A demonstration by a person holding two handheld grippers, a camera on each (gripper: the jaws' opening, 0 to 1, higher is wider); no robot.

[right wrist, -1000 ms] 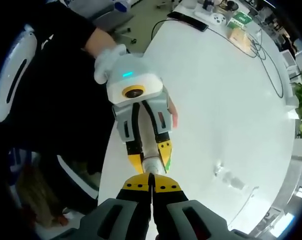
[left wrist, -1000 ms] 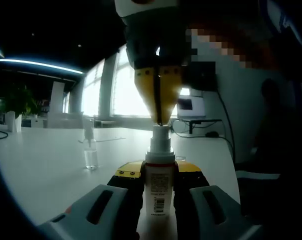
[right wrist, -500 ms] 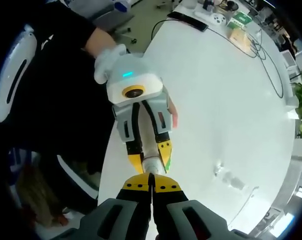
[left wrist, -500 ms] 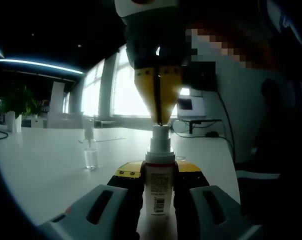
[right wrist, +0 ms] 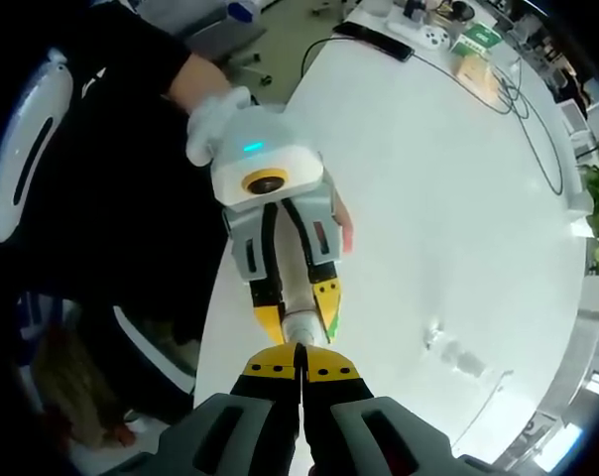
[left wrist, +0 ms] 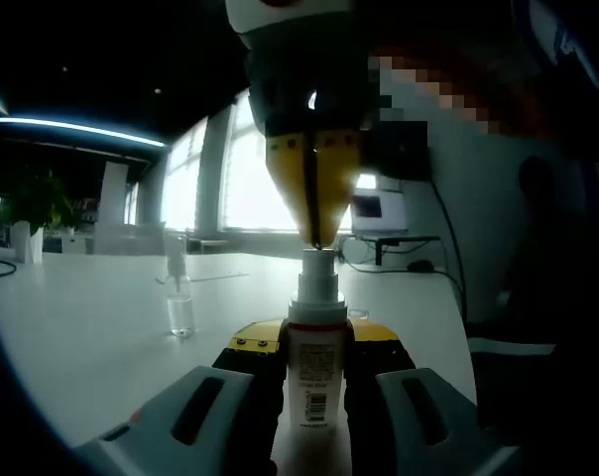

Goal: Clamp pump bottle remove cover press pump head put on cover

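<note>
Between the jaws: left tool (left wrist: 316, 372) is gripping the pump bottle (left wrist: 314, 367) upright over the white counter (left wrist: 101, 317).
Pump bottle: white body with a printed label and barcode, a narrower white pump head (left wrist: 317, 273) at 12 o'clock.
Right tool (left wrist: 314, 203): jaws pressed together, yellow tips resting on the pump head from above.
Cover (left wrist: 180, 302): clear, standing on the counter at 9 o'clock, well apart from the bottle.
Change: nothing is differing from half a second ago; both tools are staying put.
</note>
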